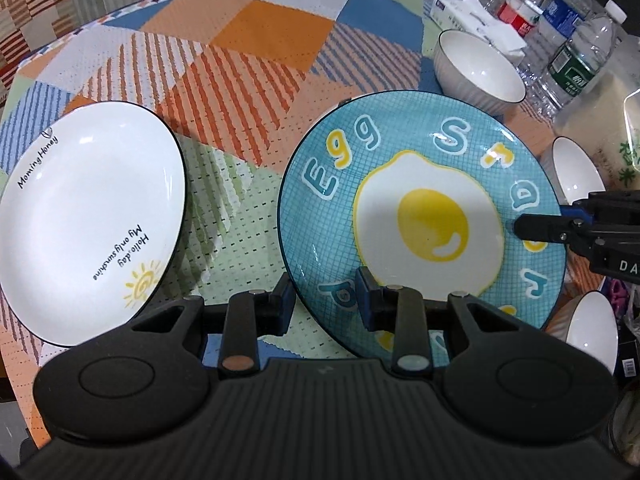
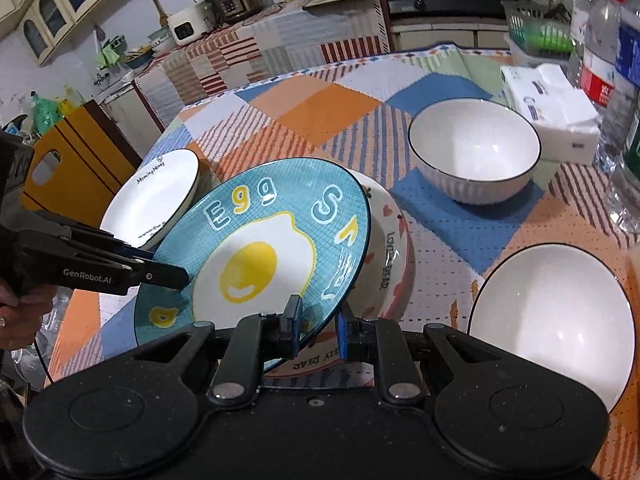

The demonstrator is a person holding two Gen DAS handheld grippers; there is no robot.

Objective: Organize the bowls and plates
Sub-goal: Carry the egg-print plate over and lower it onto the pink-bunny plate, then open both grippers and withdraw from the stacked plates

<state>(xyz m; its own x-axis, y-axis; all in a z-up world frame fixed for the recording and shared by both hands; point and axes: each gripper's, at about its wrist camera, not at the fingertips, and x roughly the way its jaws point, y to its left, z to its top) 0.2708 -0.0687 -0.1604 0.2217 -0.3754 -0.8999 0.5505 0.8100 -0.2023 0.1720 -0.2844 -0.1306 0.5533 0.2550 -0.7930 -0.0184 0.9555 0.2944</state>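
A blue "Egg Star" plate point(image 1: 420, 216) with a fried-egg picture is held tilted above the table by both grippers. My left gripper point(image 1: 326, 300) is shut on its near rim. My right gripper point(image 2: 318, 326) is shut on its right rim and also shows in the left wrist view point(image 1: 536, 230). Under the blue plate lies a white plate with hearts and "Lovely Dear" lettering point(image 2: 390, 256). A white "Morning Honey" plate point(image 1: 88, 224) lies to the left. Three white bowls stand at the right: a ribbed one point(image 2: 474, 152), a near one point(image 2: 556, 320), and one at the edge point(image 1: 576, 176).
The table carries a patchwork cloth point(image 1: 256, 76). Water bottles point(image 1: 576, 48) and a tissue pack point(image 2: 552, 108) stand at the far right. A kitchen counter with appliances point(image 2: 232, 0) is behind, and a yellow chair point(image 2: 76, 160) stands at the left.
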